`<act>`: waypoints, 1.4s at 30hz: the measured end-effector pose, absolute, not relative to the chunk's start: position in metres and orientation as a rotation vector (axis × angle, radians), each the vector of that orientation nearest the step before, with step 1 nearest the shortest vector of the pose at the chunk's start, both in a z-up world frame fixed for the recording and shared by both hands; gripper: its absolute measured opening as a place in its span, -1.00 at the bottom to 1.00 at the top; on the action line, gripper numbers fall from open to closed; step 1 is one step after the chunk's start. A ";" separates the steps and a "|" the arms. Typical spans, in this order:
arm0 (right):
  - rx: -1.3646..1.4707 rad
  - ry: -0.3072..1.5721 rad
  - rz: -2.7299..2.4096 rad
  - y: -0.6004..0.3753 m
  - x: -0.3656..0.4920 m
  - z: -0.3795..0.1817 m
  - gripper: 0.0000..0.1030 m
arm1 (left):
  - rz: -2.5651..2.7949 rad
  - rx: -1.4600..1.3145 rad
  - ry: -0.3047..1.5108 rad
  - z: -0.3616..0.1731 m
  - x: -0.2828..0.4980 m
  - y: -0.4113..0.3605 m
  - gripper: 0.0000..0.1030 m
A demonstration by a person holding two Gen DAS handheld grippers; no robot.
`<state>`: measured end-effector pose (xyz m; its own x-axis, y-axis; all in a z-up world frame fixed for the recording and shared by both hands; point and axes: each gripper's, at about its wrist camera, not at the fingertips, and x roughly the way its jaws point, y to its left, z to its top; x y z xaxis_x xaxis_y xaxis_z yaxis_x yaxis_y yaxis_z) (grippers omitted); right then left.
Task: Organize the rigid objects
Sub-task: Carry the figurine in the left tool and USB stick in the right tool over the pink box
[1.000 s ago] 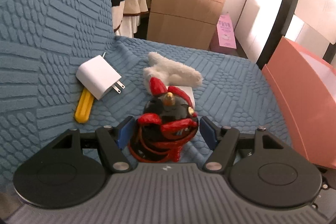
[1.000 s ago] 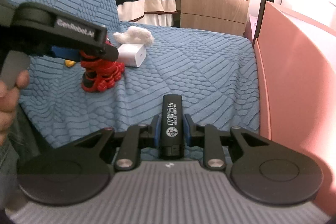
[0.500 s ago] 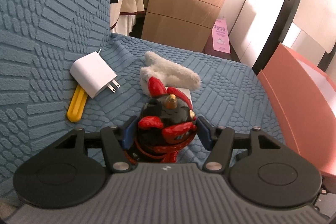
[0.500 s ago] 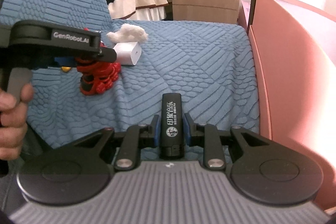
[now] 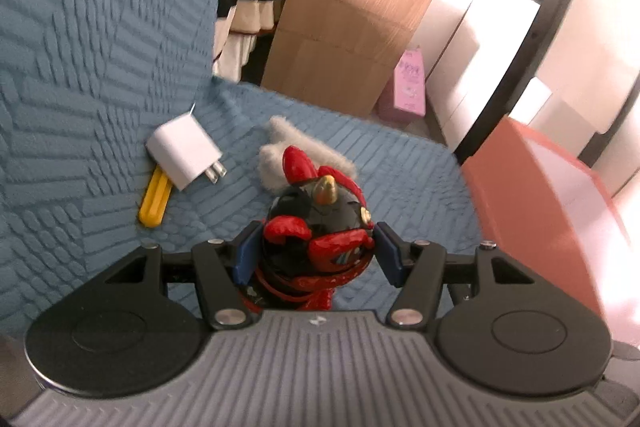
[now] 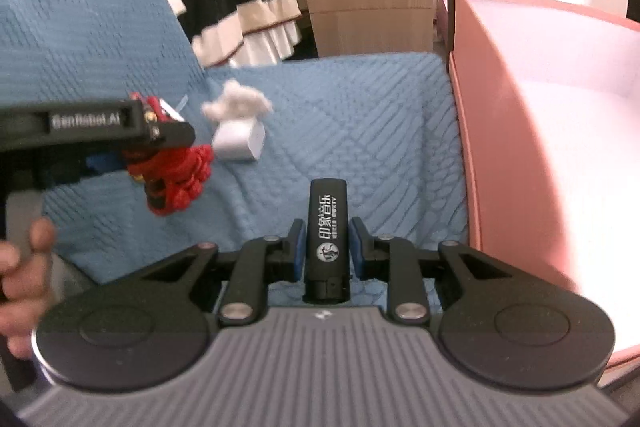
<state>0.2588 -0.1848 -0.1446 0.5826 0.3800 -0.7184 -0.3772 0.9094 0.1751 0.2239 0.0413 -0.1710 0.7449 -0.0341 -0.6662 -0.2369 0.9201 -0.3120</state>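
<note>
Both loaded, nothing boxed yet. Left claw [image 5: 316, 255] pinching glossy black-and-red figurine [image 5: 320, 227], lifted clear of blue textured sofa seat [image 6: 360, 131]. Right claw [image 6: 326, 251] clamped on slim black matte stick with white print [image 6: 327, 227], held just left of pink box [image 6: 472, 147]. Box interior, as far as visible, looks bare. Left on sofa: white hard-plastic charger plug [image 5: 184, 153] overlapping flat yellow tool [image 5: 156, 201], white charger cube [image 6: 239, 143], fluffy white piece [image 6: 236, 103], soft, probably stays.
</note>
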 end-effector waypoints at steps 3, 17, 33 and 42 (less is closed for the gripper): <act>0.038 0.812 0.451 -0.190 0.256 -0.123 -0.49 | 0.107 -0.399 0.703 -0.152 0.218 0.037 0.27; 0.084 0.718 0.477 -0.224 0.250 -0.030 -0.49 | 0.010 -0.436 0.657 -0.059 0.200 -0.005 0.27; 0.109 0.581 0.421 -0.298 0.267 0.048 -0.49 | -0.121 -0.428 0.593 0.037 0.244 -0.094 0.27; 0.114 0.599 0.345 -0.361 0.286 0.043 -0.49 | -0.179 -0.421 0.592 0.050 0.285 -0.171 0.27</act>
<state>0.2864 -0.3611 0.0433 0.7705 0.3504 -0.5325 -0.2848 0.9366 0.2042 0.2852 -0.1706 0.0499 0.8176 -0.2817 -0.5021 0.0442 0.9003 -0.4331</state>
